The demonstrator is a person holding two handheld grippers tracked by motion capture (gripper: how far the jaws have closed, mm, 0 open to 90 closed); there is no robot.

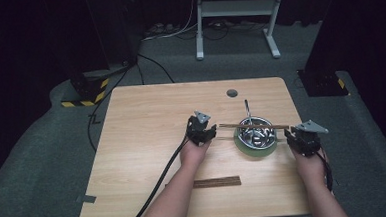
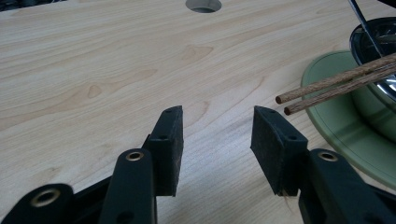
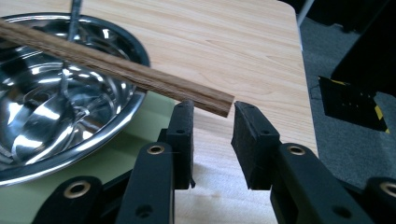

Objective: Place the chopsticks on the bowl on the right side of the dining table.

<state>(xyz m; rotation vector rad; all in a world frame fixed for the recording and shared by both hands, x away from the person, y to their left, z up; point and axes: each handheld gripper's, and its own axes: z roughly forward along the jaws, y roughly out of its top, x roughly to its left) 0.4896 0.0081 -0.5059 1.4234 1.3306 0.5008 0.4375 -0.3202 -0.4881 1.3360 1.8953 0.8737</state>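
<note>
Chopsticks (image 1: 252,127) lie across the steel bowl (image 1: 256,134) at right of centre in the high view, the bowl on a green plate (image 1: 253,150). Right gripper (image 3: 212,116) has its fingers apart at one stick's end; left gripper (image 2: 217,126) fingers are apart too, just short of the other ends. Likely step: pickup. Next, close on a stick squarely without rolling it off the rim.

Both claws gape empty — left claw (image 1: 200,128), right claw (image 1: 302,137) — forearms extended.

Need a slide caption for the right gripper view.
Open right gripper beside a chopstick lying across the steel bowl on a green plate.
</note>
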